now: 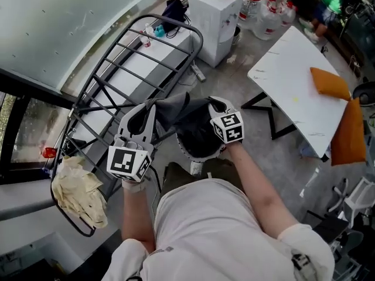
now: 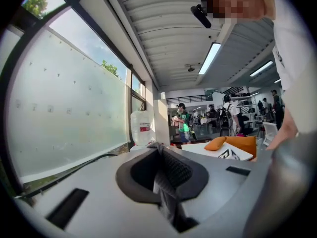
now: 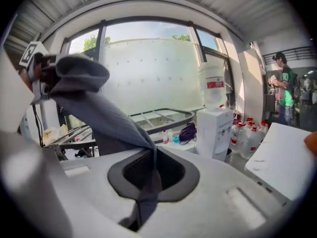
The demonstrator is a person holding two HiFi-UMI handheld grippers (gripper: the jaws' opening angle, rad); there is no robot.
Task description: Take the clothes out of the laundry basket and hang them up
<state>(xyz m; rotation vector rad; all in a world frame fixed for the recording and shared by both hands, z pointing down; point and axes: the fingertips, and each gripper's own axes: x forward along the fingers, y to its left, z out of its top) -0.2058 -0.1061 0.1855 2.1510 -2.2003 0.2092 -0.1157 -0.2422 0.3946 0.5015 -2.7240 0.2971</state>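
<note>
Left fingers (image 2: 175,171): the left gripper (image 2: 159,150) is clamping its jaws tight on a fold of the cloth (image 2: 163,187), which is filling the slot between the pads.
Right fingers (image 3: 137,171): the right gripper (image 3: 151,151) is also pinching the cloth, with its jaws together on a thin grey strip.
Cloth: it is stretching between the two grippers as a dark grey band, just right of the rack (image 1: 126,69) at its near end.
Basket (image 1: 186,152): it is sitting directly under the cloth, just right of the rack.
Rag (image 1: 77,193): a beige piece is hanging off the rack's near left corner.
Rack: it is lying as a dark barred frame along the frosted window (image 1: 64,16).
Dispenser (image 1: 215,23): it is standing just past the rack's far end, with water bottles (image 1: 270,13) beside it.
Table (image 1: 293,81): it is standing well right of the rack, carrying an orange cushion (image 1: 329,84).
</note>
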